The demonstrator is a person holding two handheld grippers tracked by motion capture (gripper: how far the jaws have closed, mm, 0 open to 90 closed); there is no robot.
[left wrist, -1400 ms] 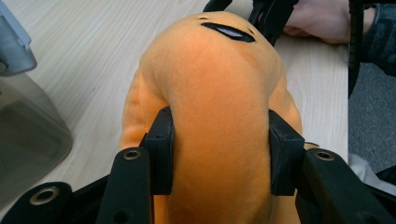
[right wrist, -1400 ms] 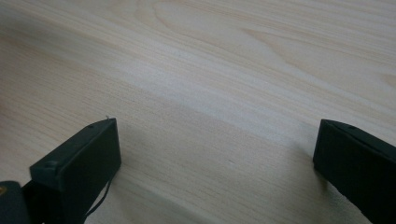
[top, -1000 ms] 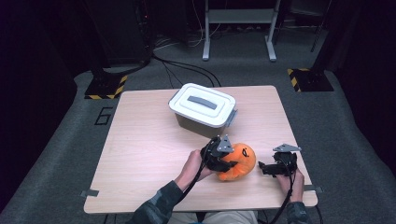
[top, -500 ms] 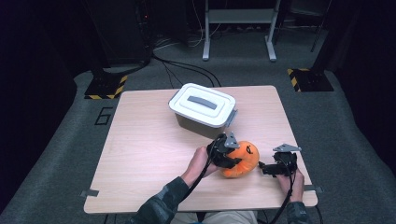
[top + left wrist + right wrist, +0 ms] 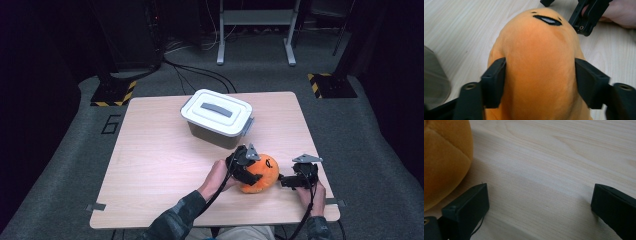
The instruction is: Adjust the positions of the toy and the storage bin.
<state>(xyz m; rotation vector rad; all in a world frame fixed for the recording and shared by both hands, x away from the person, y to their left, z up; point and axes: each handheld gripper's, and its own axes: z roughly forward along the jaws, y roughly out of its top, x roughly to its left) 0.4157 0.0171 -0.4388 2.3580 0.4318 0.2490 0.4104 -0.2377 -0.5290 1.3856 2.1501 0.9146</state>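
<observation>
Table (image 5: 150, 165), left half: bare wood, nothing in work there.

Near the middle toward the far edge: a grey lidded bin (image 5: 218, 118), lid on and handle flat, not touched by either tool.

Near edge, right of centre: the orange plush toy (image 5: 261, 174) lies on the table. The left gripper (image 5: 245, 167) sits over it. In the left gripper view the toy (image 5: 539, 67) bulges between the two black jaws, which have just been opening; the pads stand at the plush's flanks, and whether they still bite into the fabric is hard to tell from this close, though it reads as a let-go rather than a hold.

Right of the toy, toward the near right corner: the right gripper (image 5: 292, 180) rests low, jaws spread wide with bare wood between them and the toy's edge (image 5: 444, 160) just beside one jaw.

Judgement: the toy is set down on the table. If the bin is the goal, the lid is still to come off and the toy still to go in.
</observation>
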